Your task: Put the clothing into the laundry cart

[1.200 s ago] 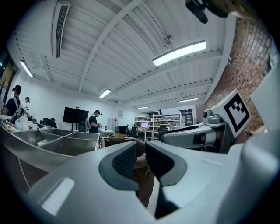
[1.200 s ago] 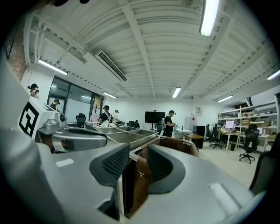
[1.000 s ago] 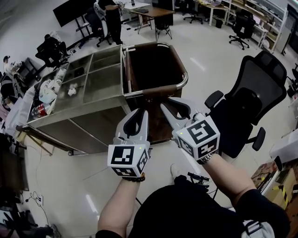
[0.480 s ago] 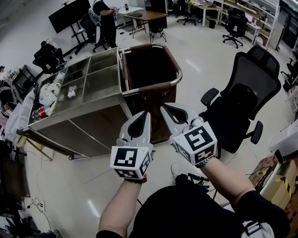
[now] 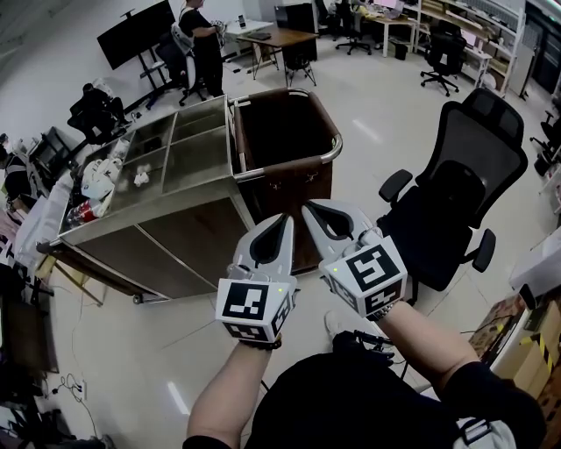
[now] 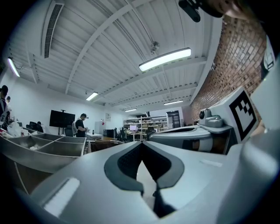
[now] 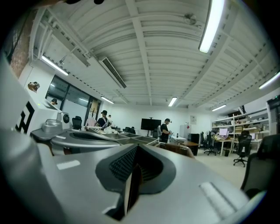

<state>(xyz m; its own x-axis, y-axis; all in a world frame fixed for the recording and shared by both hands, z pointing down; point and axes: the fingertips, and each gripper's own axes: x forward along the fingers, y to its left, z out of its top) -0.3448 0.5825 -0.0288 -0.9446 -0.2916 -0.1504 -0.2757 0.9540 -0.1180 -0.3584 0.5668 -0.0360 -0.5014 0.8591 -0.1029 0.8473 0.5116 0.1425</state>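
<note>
Left claw (image 5: pixel 281 217), right claw (image 5: pixel 306 205) closed; laundry cart (image 5: pixel 282 131) just ahead

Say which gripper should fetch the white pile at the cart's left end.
Probably left: the left gripper is nearer the white pile; the right gripper is toward the chair. Both shut, empty.

A pale, glossy floor (image 5: pixel 131 351) mirrors the ceiling lights. A black office chair (image 5: pixel 465 188) stands at the right, with shelving (image 5: pixel 478 22) along the far right side. A wooden desk (image 5: pixel 279 35) and a dark screen on a stand (image 5: pixel 136 33) sit near the white wall (image 5: pixel 44 44). Overhead, a white beamed ceiling (image 7: pixel 144 52) carries strip lights (image 6: pixel 165 59). One wall is brick (image 6: pixel 236 57).
</note>
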